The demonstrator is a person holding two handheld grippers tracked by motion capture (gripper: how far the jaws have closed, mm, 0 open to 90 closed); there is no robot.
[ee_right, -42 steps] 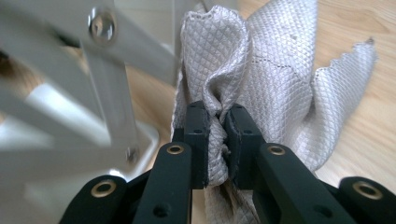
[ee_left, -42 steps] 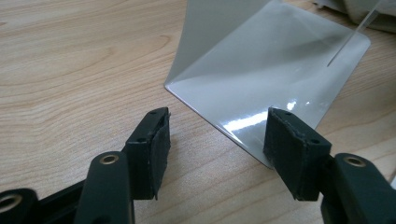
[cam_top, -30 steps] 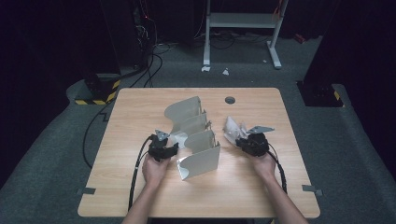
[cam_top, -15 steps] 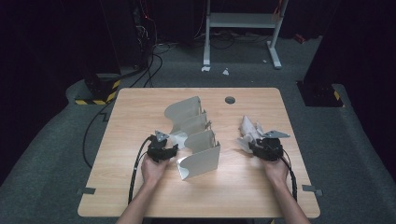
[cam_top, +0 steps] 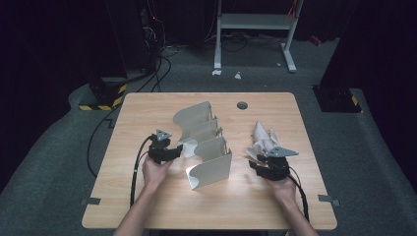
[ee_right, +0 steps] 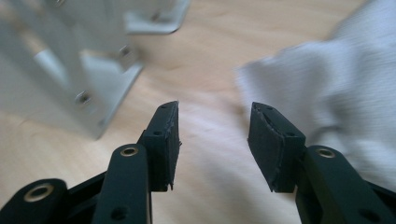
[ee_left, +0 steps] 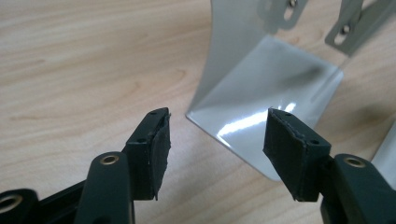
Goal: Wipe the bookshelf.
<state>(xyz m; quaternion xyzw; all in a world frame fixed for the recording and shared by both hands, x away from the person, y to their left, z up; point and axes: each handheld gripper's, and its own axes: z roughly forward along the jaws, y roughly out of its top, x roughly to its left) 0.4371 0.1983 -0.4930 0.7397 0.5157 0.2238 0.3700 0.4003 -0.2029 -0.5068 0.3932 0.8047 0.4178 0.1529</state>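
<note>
A bare metal rack (cam_top: 206, 147) of curved sheet dividers stands in the middle of the wooden table (cam_top: 142, 113). My left gripper (cam_top: 176, 150) sits just left of it, open, pointing at the glossy lip of one divider (ee_left: 275, 88); nothing is between the left gripper's (ee_left: 218, 114) pads. A crumpled white cloth (cam_top: 263, 140) lies on the table to the right of the rack. My right gripper (cam_top: 255, 158) is just in front of the cloth, and its jaws have just been opening. In its own view the right gripper (ee_right: 215, 107) is open with only tabletop between the pads, the cloth (ee_right: 336, 84) to the right, the rack (ee_right: 70, 60) at upper left.
A round cable hole (cam_top: 242, 105) sits near the table's far edge. Beyond the table are a dark carpeted floor, cables and a white metal stand (cam_top: 253, 29). Bare wood lies in front of the rack and along the left side.
The right gripper carried the cloth rightward from the rack, let go of it, and drew back toward the person. The left gripper rose slightly beside the rack.
</note>
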